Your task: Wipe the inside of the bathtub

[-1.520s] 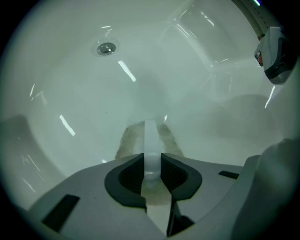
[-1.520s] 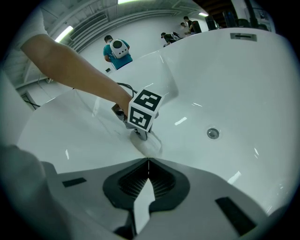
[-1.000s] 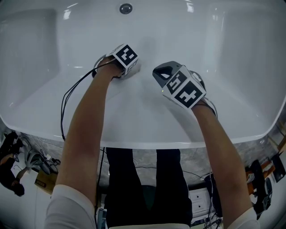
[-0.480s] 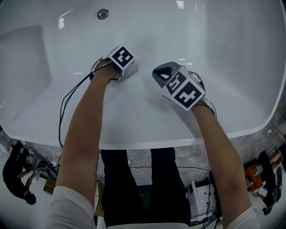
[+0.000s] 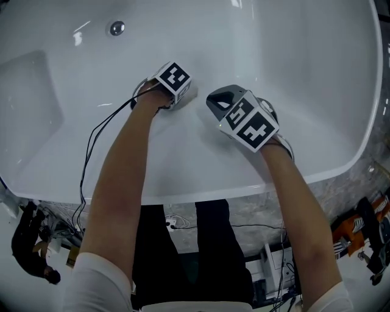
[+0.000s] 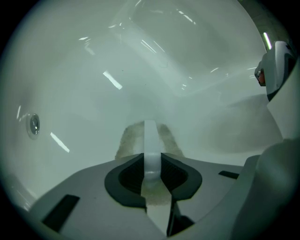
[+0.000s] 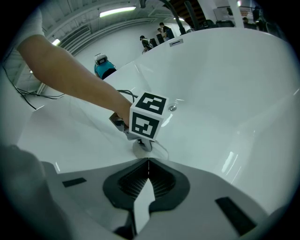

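Large industrial-style hall, not a domestic bathroom: overhead strip lights (image 7: 117, 10), people (image 7: 161, 32) standing beyond the bathtub (image 5: 292, 61), loose cables (image 5: 183, 225) and equipment (image 5: 33, 244) beside its base.

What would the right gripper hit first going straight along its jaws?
Probably the left gripper, with its black-and-white marker cube, directly ahead; depth is unclear, so the white bathtub surface could come first.

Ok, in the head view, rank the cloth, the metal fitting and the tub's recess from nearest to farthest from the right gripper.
1. Cloth, just left of the right gripper, pinched in the left gripper's tongs.
2. Metal fitting, up and left on the tub wall.
3. Recess, at the far left.
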`<state>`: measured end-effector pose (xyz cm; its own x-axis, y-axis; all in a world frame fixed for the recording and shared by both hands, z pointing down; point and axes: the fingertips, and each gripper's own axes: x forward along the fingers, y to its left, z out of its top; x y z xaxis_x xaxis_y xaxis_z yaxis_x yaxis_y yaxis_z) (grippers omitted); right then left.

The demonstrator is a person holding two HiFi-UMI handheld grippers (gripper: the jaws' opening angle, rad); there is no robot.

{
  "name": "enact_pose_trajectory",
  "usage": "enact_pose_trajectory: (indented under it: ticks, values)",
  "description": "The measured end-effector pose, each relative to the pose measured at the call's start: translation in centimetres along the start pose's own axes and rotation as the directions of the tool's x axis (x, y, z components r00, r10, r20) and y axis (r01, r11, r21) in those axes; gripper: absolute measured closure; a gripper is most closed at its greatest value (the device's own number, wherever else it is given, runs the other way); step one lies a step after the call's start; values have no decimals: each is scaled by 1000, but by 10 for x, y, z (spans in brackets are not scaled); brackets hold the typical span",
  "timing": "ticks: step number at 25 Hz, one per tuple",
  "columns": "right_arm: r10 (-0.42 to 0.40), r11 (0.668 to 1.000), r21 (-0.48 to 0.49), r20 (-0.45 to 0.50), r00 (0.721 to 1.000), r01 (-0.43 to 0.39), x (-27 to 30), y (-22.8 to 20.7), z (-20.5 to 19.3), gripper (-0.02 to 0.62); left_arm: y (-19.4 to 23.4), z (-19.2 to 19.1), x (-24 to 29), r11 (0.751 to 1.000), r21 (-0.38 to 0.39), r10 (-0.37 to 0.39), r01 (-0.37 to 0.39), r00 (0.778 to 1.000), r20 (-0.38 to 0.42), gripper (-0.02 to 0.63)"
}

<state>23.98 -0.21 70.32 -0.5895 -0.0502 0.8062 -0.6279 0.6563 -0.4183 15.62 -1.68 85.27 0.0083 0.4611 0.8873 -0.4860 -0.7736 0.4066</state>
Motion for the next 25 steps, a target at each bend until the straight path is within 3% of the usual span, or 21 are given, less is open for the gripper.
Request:
enact_pose_trajectory:
  ticks: [17, 25]
  values:
    - [-109, 993, -46, -21, 994, 108, -106, -59, -77, 575, -94, 120, 18, 992, 129, -1, 2, 1000, -6, 515]
    - [-179, 984, -9, 33, 983, 179, -144, -75, -86, 575, -145, 172, 20, 984, 176, -21, 11, 998, 58, 515]
